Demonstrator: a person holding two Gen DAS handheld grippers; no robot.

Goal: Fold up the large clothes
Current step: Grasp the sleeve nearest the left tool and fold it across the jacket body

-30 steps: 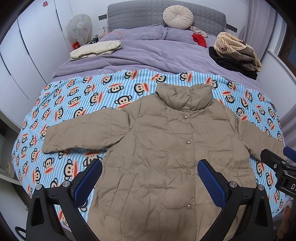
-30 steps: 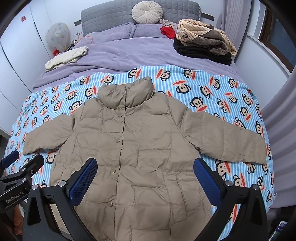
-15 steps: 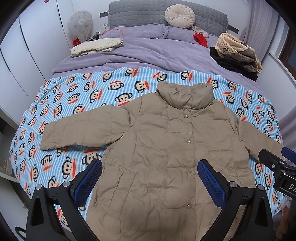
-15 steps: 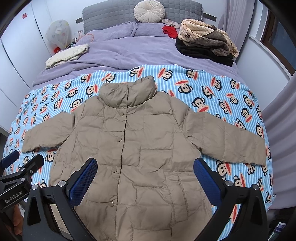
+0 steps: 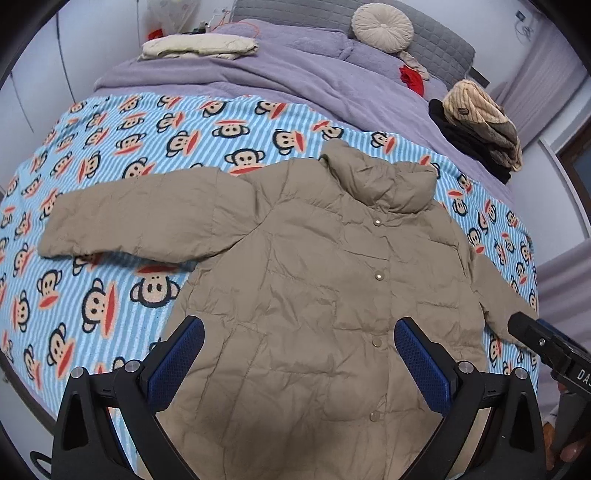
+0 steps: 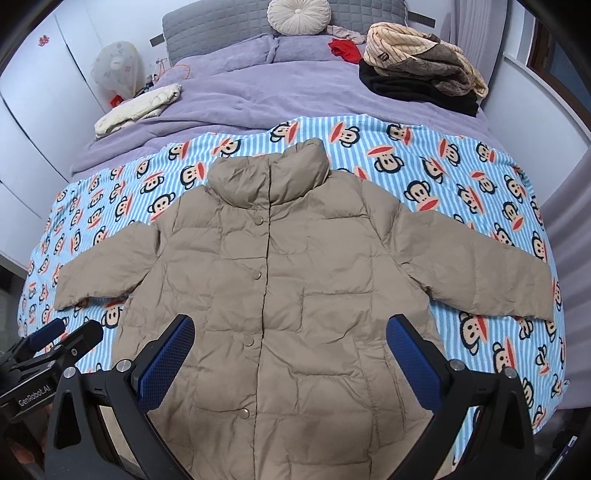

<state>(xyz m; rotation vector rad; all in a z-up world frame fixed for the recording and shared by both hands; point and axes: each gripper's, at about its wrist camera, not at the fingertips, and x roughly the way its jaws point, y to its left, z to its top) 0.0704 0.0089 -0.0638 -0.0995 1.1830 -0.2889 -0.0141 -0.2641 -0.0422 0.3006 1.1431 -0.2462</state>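
Observation:
A tan puffer jacket (image 5: 332, 280) lies flat and buttoned on a blue striped monkey-print blanket (image 5: 110, 140), collar away from me, both sleeves spread out. It also shows in the right wrist view (image 6: 280, 280). My left gripper (image 5: 295, 354) is open and empty above the jacket's lower left part. My right gripper (image 6: 288, 350) is open and empty above the jacket's lower middle. The right gripper's tip shows at the right edge of the left wrist view (image 5: 532, 336), near the sleeve end.
The blanket (image 6: 461, 158) covers a bed with a purple duvet (image 6: 277, 92). A pile of folded clothes (image 6: 421, 70) sits at the back right, a cream garment (image 6: 136, 110) at the back left, a round cushion (image 6: 299, 14) by the headboard.
The left gripper has moved left and tilted, so the jacket's left sleeve now sits more central in its view. The right gripper has lowered slightly toward the jacket.

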